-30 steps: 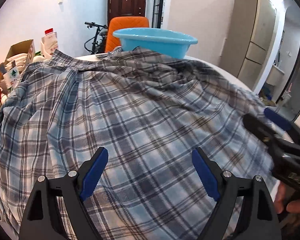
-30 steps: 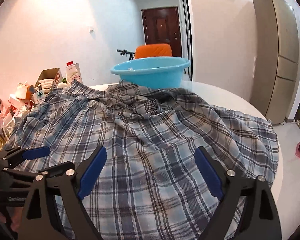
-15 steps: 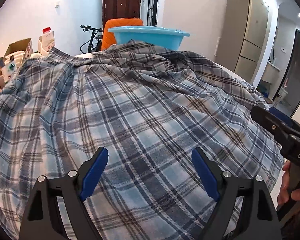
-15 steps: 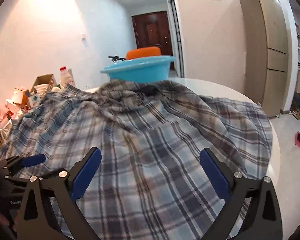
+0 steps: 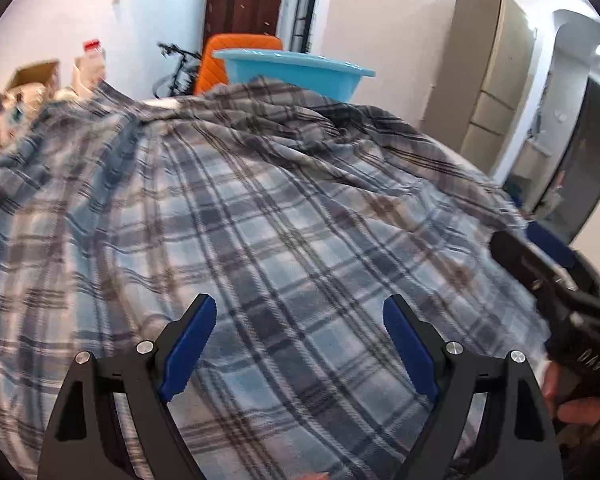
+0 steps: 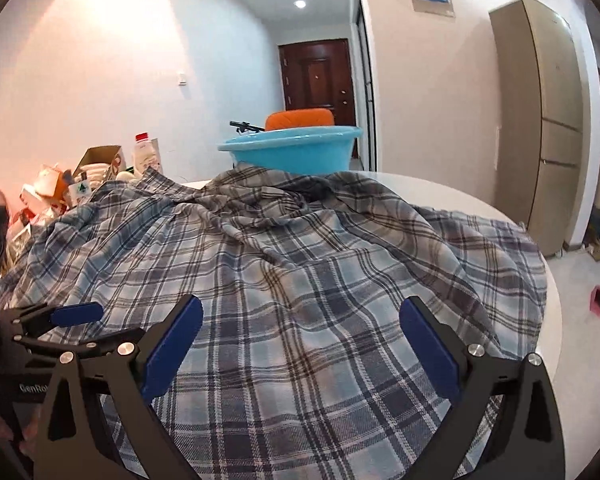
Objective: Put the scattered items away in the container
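- Both grippers have dipped lower over the shirt since a second ago, and the basin now peeks out behind a rise of cloth where earlier its whole front showed.
- Right gripper has its jaws spread wider than a second ago, nothing pinched, plaid cloth showing between the blue pads.
- Left gripper also gapes, pads apart and gripping nothing, poised over the near hem.
- The shirt is a blue, grey and white plaid, spread wide across the table, bunched into folds at the far end near the basin.
- The basin, light blue, stands at the table's far edge, touching or just behind the cloth.
- The table is white and round, bare along its right rim.
- Room: an orange chair behind the basin, a dark door, a tall cabinet on the right, boxes and a bottle piled at left.
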`<state>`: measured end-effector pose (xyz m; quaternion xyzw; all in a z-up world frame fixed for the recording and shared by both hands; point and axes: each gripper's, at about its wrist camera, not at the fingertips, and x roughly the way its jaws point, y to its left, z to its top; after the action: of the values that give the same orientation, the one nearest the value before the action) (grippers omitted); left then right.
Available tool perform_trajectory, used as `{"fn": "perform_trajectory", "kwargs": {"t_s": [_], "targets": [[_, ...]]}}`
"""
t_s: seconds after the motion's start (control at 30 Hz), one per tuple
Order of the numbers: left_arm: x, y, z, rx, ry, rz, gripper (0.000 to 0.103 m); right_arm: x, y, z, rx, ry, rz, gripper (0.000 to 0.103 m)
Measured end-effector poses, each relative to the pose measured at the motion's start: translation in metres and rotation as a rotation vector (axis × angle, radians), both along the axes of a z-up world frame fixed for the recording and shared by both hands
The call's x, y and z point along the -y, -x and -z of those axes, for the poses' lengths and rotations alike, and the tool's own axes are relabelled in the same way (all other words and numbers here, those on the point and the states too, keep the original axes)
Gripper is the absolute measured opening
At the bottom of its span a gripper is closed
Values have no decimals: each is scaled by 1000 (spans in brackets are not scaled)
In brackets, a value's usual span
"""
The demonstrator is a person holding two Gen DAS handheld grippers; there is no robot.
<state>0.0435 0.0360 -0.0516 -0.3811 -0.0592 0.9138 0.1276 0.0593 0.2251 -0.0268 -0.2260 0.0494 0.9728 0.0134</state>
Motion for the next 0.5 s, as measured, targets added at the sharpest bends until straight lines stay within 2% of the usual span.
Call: {"fn": "perform_trajectory", "kwargs": {"t_s": [0.3,0.5], "targets": [[-2,-3,-3,-19,18,-11,87,9,-2,1,-3,-17,-23,99],[2,-1,-2,-4,20,-31,87,10,-2,1,4,-34,-15,99]]}}
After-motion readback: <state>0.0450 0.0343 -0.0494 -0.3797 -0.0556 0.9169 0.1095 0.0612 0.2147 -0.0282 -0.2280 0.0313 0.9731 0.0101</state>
